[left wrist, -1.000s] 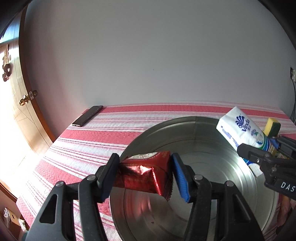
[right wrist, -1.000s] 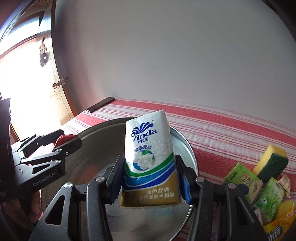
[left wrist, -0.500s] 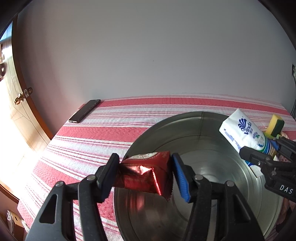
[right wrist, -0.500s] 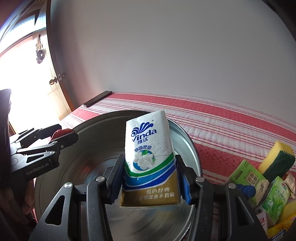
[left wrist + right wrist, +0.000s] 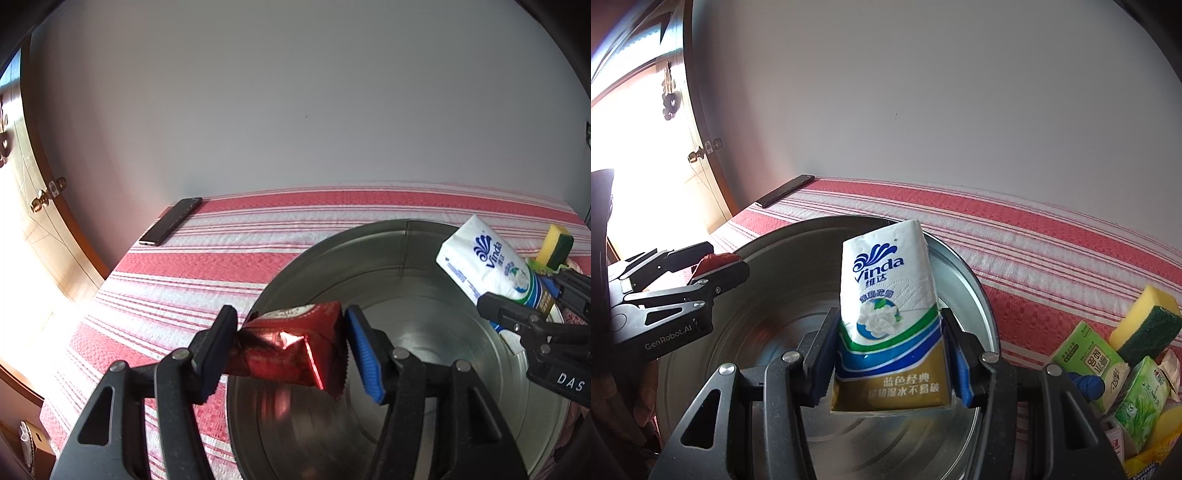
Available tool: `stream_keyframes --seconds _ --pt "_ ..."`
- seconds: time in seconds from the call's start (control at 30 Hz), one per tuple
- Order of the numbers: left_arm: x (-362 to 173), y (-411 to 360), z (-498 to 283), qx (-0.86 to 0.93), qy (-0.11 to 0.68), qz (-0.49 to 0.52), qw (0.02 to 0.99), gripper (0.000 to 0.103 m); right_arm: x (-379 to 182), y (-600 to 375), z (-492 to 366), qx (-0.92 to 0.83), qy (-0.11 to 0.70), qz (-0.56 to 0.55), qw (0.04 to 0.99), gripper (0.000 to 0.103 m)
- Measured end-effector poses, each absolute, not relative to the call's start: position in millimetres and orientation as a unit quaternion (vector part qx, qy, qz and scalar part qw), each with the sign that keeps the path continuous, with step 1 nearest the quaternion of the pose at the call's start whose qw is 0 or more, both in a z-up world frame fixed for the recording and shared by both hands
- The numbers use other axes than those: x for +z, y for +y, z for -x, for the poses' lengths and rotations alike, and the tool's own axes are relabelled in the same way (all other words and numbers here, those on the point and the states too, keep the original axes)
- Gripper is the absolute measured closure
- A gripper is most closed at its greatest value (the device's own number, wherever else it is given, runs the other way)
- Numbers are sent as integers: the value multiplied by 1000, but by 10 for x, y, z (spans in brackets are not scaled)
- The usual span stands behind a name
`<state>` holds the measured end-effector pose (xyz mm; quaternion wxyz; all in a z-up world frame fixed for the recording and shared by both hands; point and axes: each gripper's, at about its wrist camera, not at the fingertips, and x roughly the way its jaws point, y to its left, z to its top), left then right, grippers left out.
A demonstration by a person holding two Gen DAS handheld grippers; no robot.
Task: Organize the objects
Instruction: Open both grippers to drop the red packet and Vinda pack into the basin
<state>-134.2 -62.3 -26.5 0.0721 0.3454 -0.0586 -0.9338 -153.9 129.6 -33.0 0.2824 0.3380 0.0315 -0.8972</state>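
A shiny red foil packet (image 5: 288, 347) hangs between the jaws of my left gripper (image 5: 290, 332), over the left side of a large round metal basin (image 5: 369, 266). The jaws are opening; both pads still touch the packet. My right gripper (image 5: 888, 332) holds a white and blue Vinda tissue pack (image 5: 886, 288) over the basin (image 5: 775, 266), leaning a little to the right. Its jaws are opening too, with the pack still caught between them. Each view shows the other gripper: the right gripper (image 5: 532, 291) with the tissue pack (image 5: 480, 254), the left gripper (image 5: 716, 260) at the basin's left rim.
The basin sits on a red and white striped cloth (image 5: 221, 266). A dark phone (image 5: 171, 221) lies at the far left corner by the wall. Right of the basin are a yellow and green sponge (image 5: 1145, 317) and green packs (image 5: 1086, 354). A wooden door (image 5: 44, 195) stands at left.
The left jaws stand slightly wider around the red packet. The tissue pack has tipped a little to the right in the right gripper. Both objects stay over the basin.
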Motion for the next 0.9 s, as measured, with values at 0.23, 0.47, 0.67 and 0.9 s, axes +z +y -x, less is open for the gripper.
stream_keyframes --seconds 0.23,0.47,0.67,0.9 --pt "-222 -587 1252 -940 -72 -323 84 18 -293 1263 1473 -902 46 -328 277 38" --pt "-136 -592 1093 -951 -58 -289 92 0 -136 1387 1265 -916 32 -296 270 28" --pt "-14 -482 821 -964 -37 -252 76 0 53 1669 887 -928 40 -258 266 28" --pt "-47 -167 584 -972 -39 -231 32 0 -16 2391 327 -938 62 -238 242 28"
